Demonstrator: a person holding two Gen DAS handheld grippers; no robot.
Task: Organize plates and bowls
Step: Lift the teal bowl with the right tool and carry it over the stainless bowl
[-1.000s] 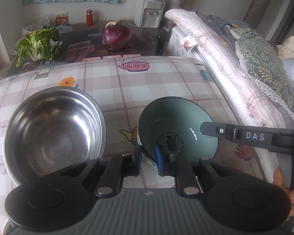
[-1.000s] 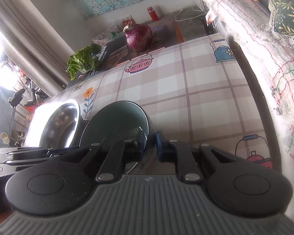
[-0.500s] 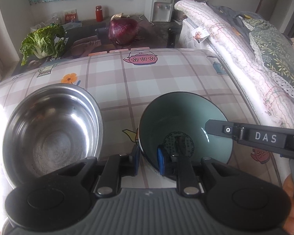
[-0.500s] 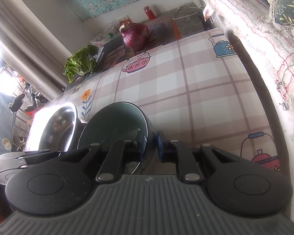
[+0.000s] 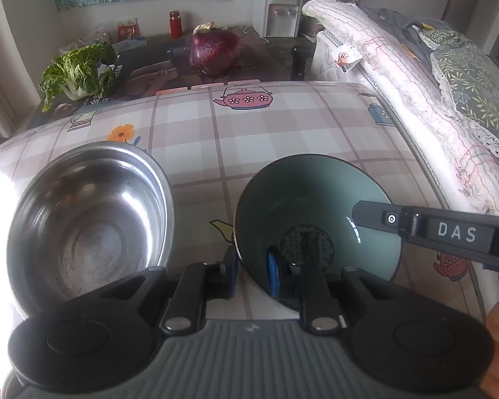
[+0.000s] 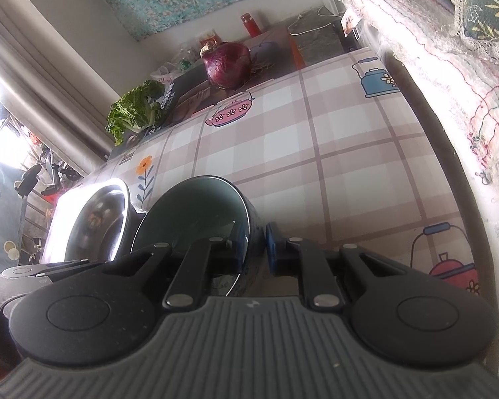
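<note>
Left wrist view: the left hand-held gripper (image 5: 251, 271) pinches the green bowl (image 5: 316, 226) rim at six o'clock, beside the steel bowl (image 5: 89, 226) on the bench (image 5: 282, 133). The right hand-held gripper (image 6: 253, 244) pinches the rim at three o'clock. Two thin-edge grips risk slipping; uneven lifting could tip the green bowl.

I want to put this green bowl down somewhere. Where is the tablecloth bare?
Bare checked tablecloth lies beyond the green bowl, up to the pink teapot print. The near left is crowded: the steel bowl sits close beside the green bowl.
</note>
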